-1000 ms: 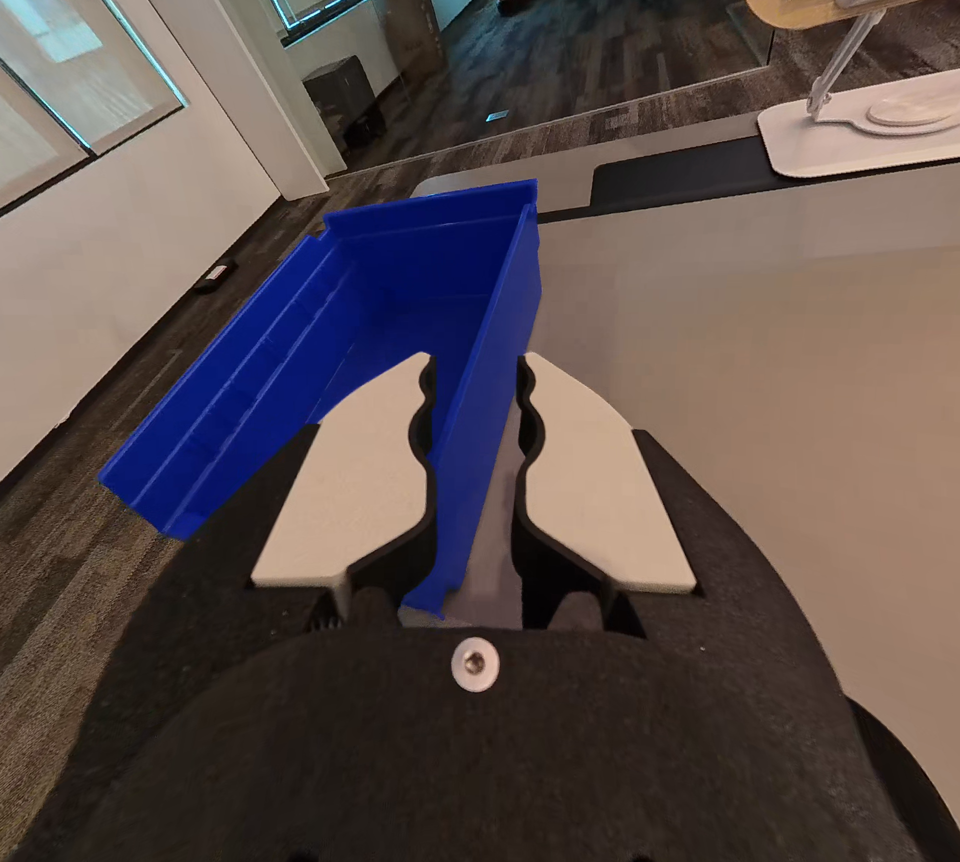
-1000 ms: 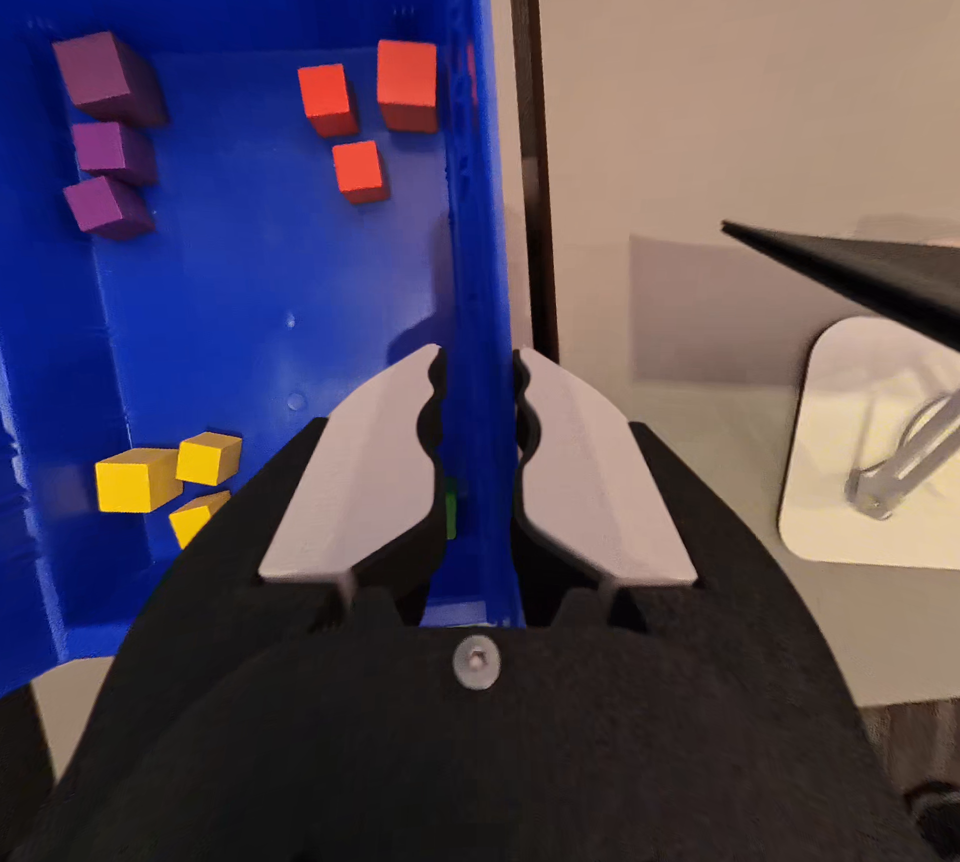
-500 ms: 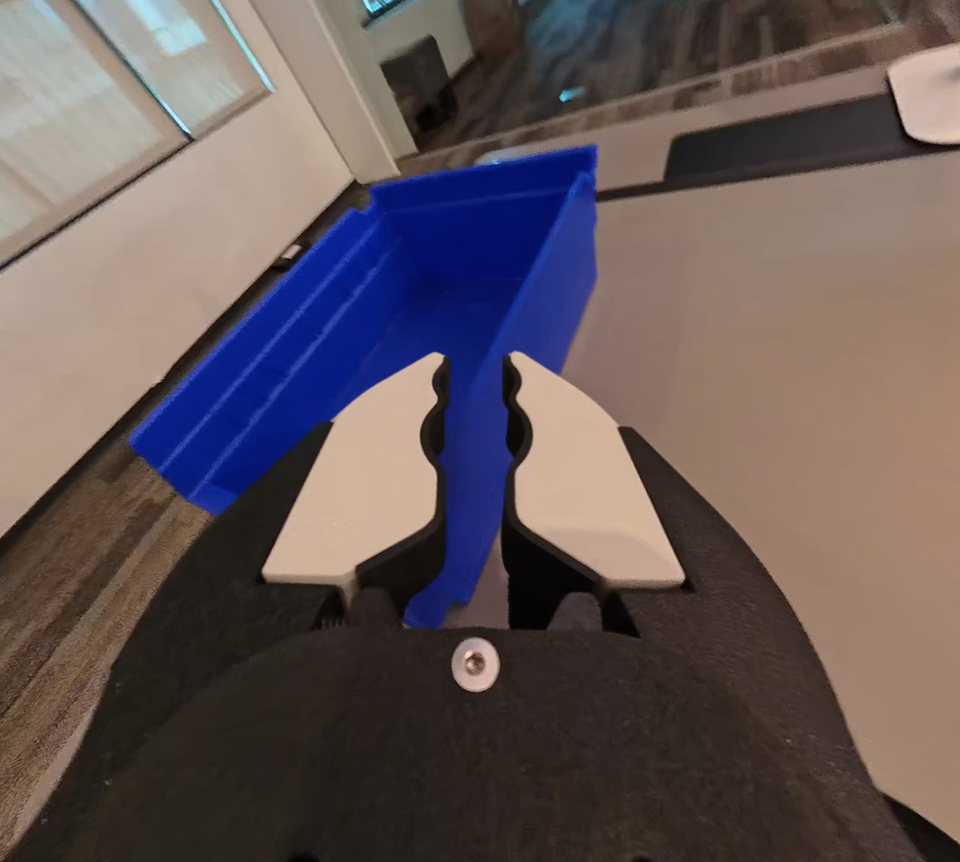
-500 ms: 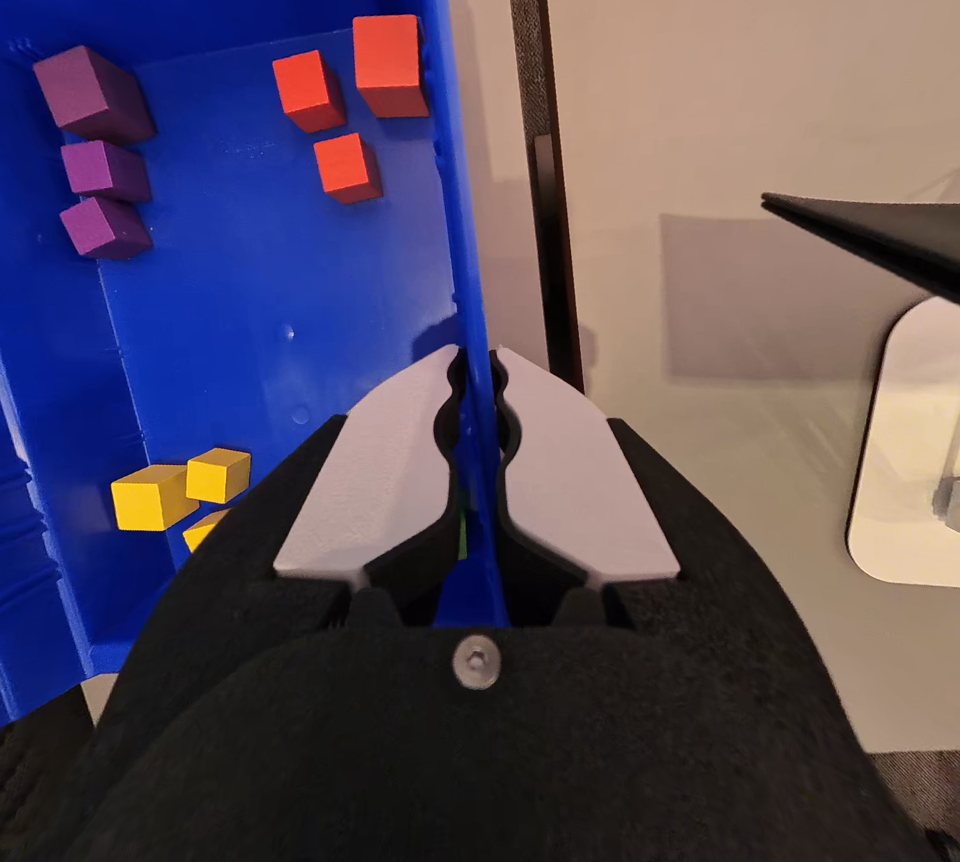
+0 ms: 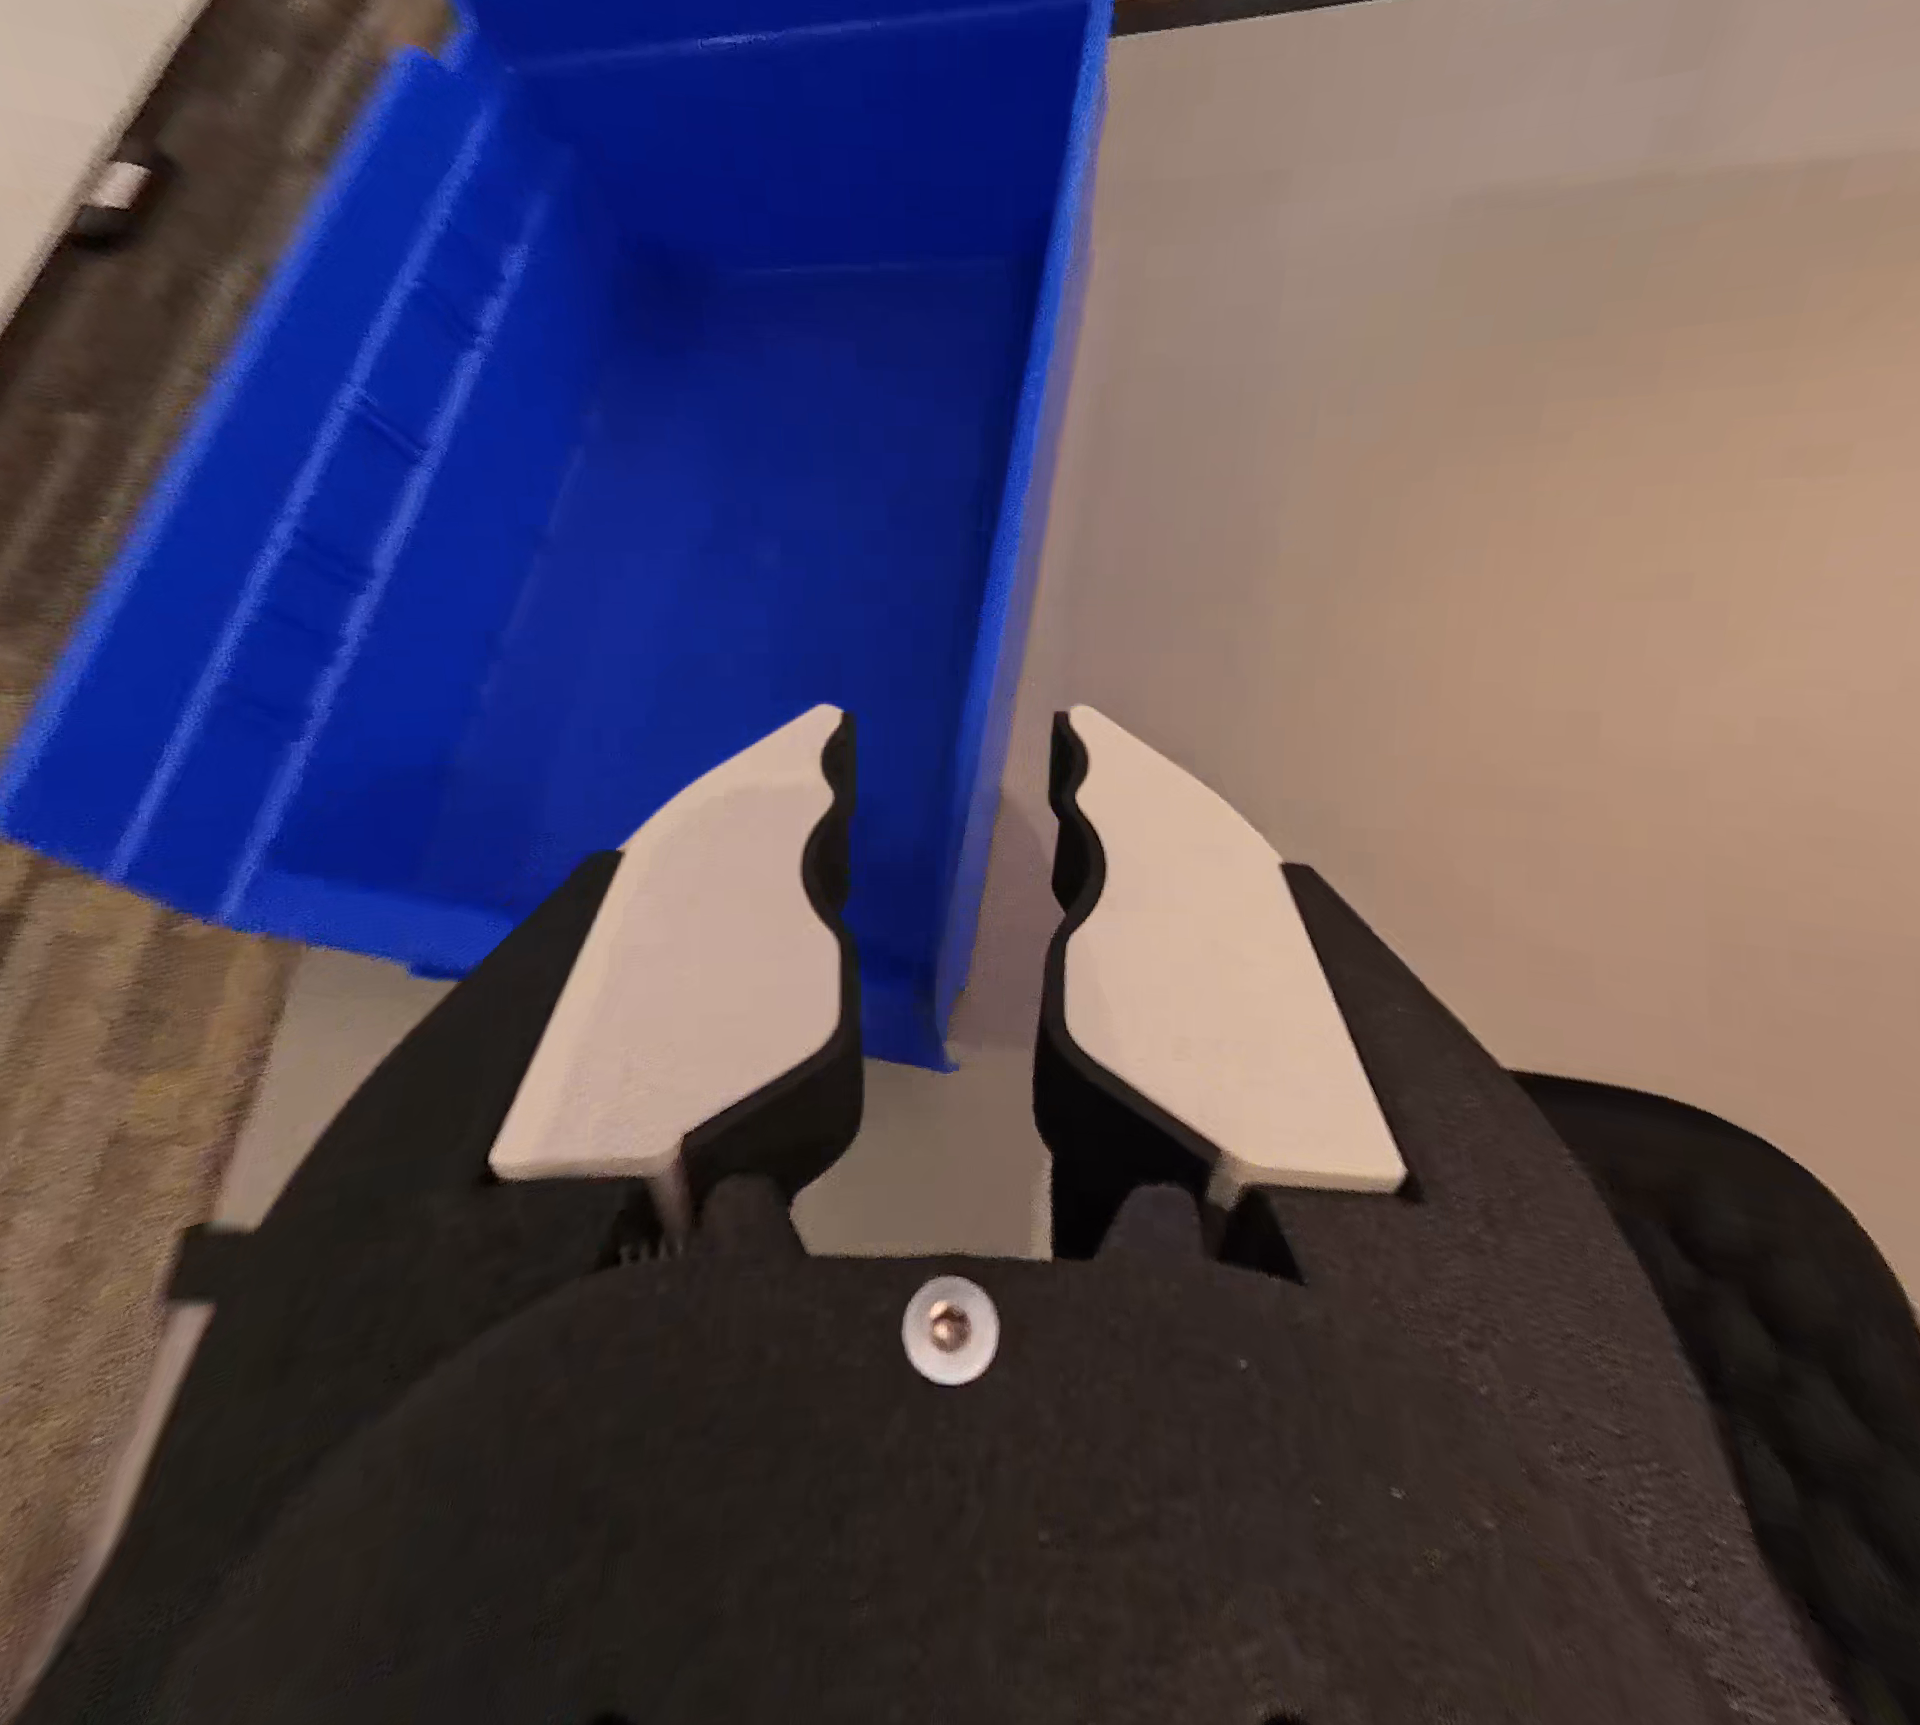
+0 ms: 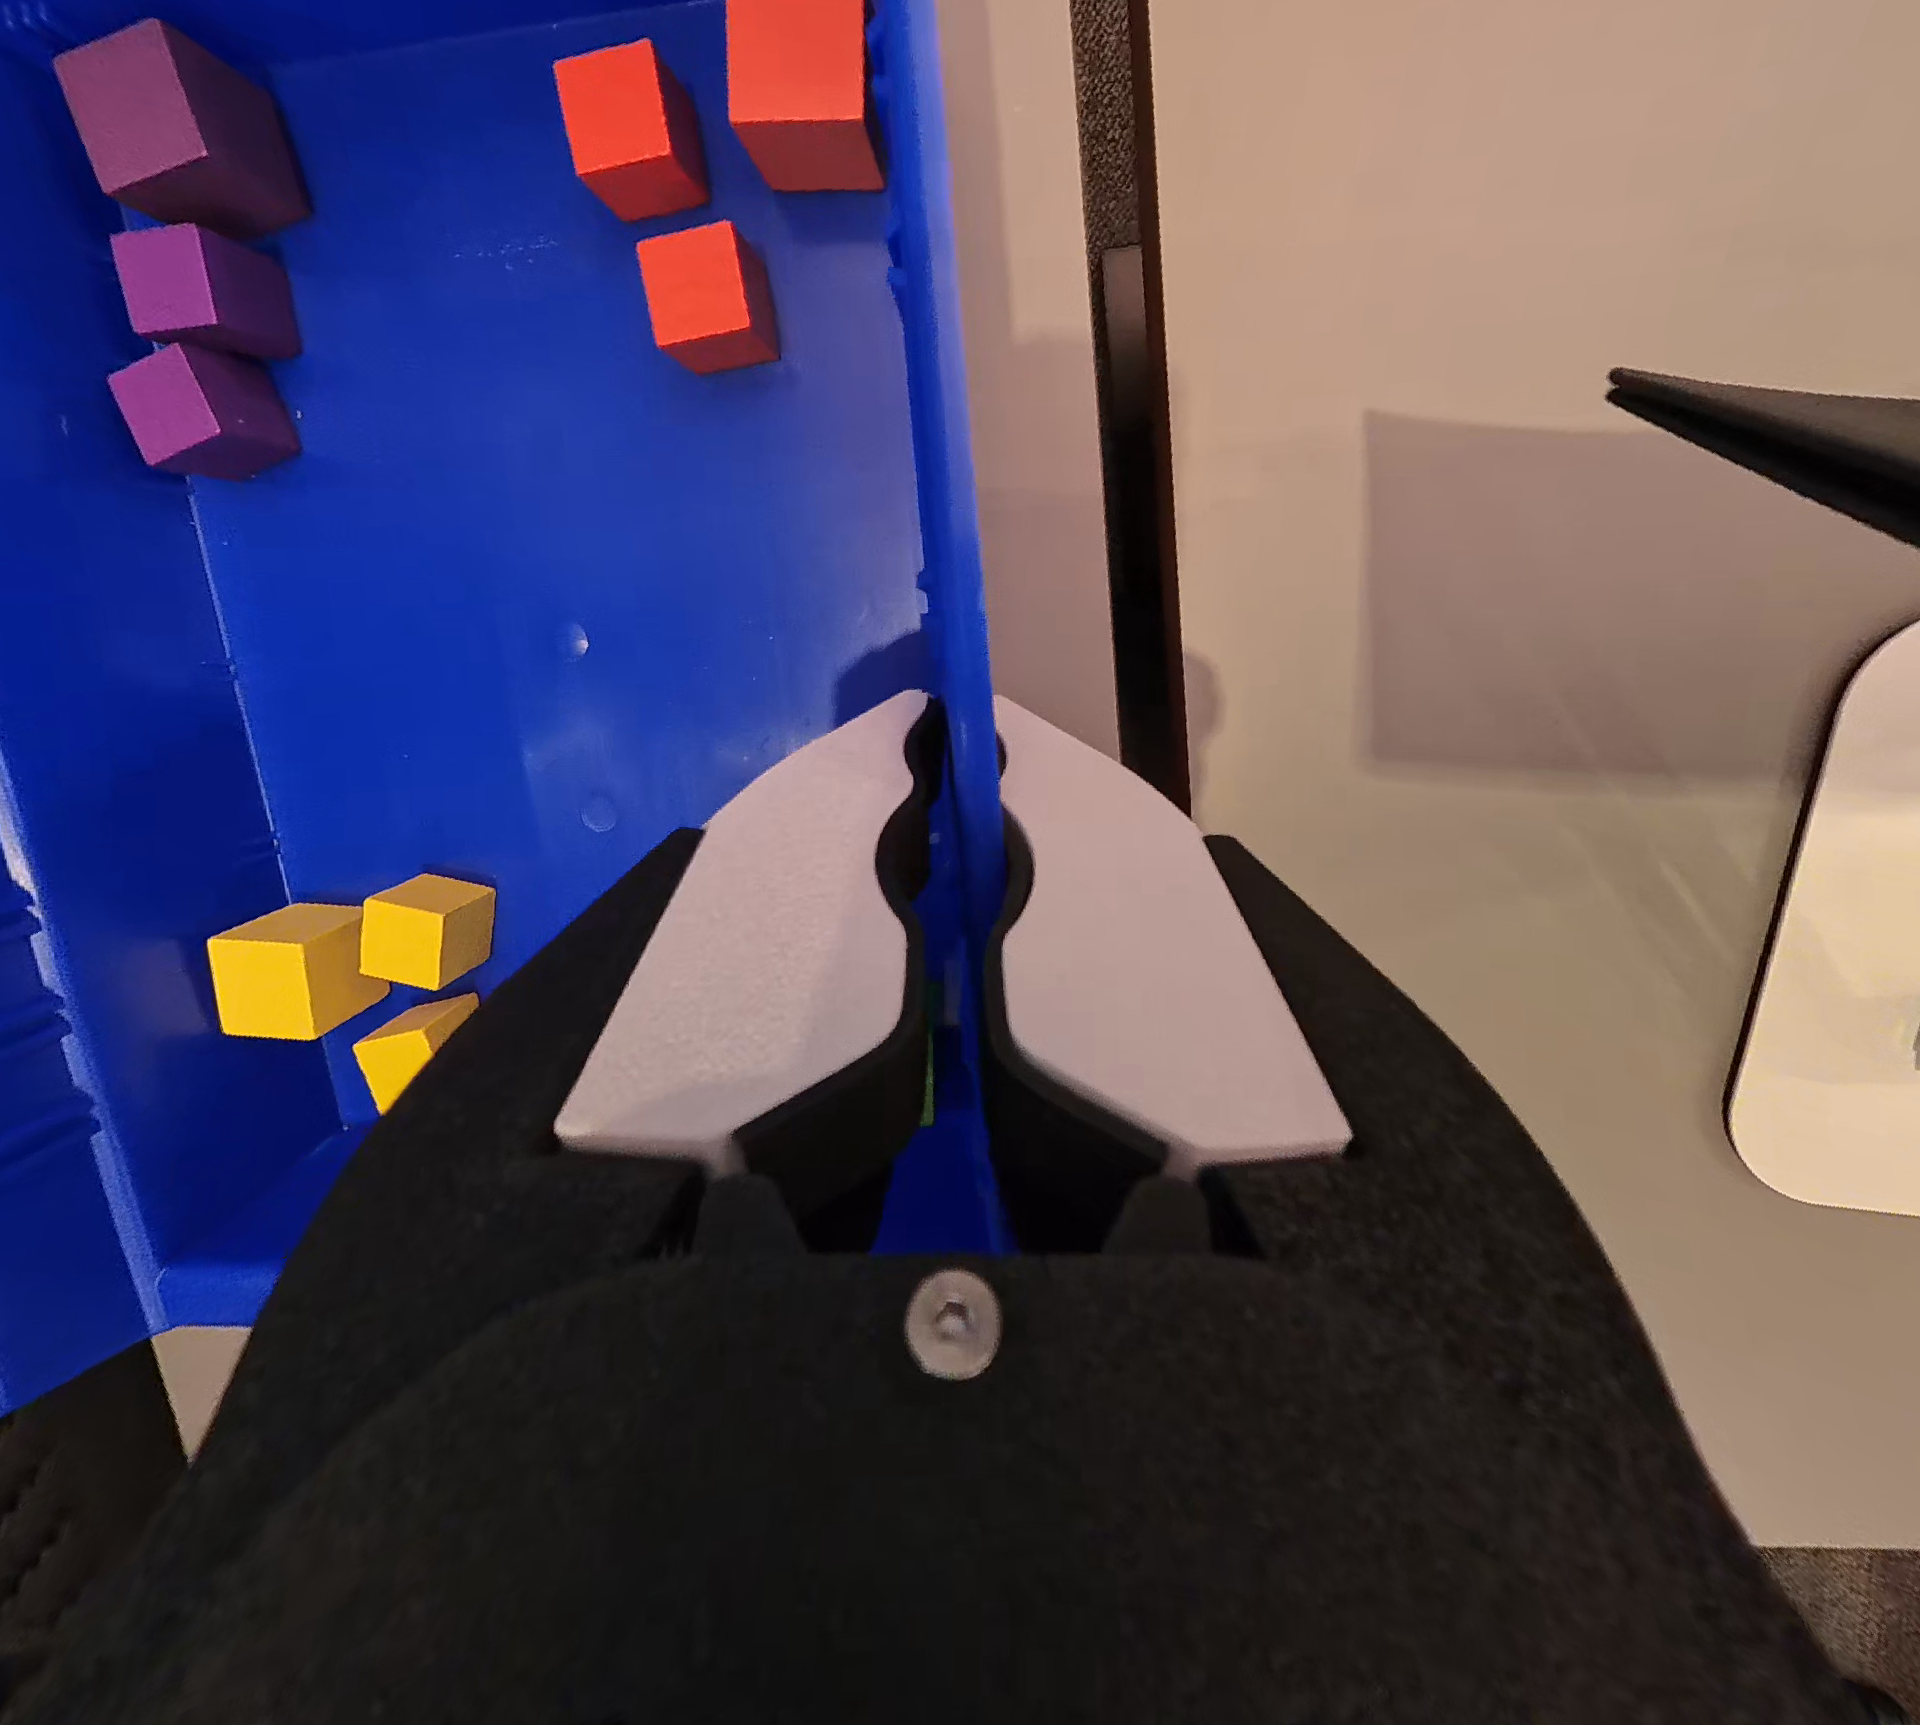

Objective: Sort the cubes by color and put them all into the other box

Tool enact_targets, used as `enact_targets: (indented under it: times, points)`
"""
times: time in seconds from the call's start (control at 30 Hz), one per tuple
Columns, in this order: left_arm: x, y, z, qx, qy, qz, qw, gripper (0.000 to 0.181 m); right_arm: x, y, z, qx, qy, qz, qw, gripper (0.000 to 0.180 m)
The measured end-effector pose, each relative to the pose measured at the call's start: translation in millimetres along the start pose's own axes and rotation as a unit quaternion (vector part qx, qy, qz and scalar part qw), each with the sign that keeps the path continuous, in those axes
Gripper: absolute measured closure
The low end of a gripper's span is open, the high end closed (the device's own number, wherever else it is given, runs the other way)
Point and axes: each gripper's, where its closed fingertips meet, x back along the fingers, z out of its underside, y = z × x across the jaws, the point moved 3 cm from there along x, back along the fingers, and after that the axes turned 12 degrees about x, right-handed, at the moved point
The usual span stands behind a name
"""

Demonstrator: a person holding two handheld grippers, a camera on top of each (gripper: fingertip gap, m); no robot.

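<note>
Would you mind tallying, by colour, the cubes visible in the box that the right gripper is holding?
Purple cubes: 3
Red cubes: 3
Yellow cubes: 3
Green: a sliver behind the right gripper, count cannot be told
Total clearly visible in the blue box: 9

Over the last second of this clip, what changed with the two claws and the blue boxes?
The left claw opened and let go of the empty blue box wall; its view tipped down toward that box. The right claw closed onto the wall of the box with cubes. The purple cubes, red cubes and yellow cubes kept their groups.
</note>
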Motion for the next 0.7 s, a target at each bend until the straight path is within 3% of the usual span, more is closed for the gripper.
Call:
enact_targets:
  times: [0.1, 0.17, 0.27, 0.7]
  points:
    - [-11.2, -6.8, 11.9, 0.002, 0.058, 0.044, 0.997, 0.150, -0.3, 0.3, 0.3, 0.002, 0.001, -0.001, 1.000, 0.175]
    - [-17.4, -3.8, 15.1, -0.013, 0.074, 0.019, 0.997, 0.152, -0.7, 0.4, 0.6, 0.003, 0.003, -0.003, 1.000, 0.174]
    - [-23.5, 0.0, 13.0, -0.032, 0.069, -0.025, 0.997, 0.172, -1.0, 0.7, 0.8, 0.005, 0.004, -0.002, 1.000, 0.174]
    - [-25.4, -4.5, 11.7, -0.014, 0.053, -0.004, 0.998, 0.175, -1.9, 1.5, 2.3, 0.003, 0.008, -0.008, 1.000, 0.172]
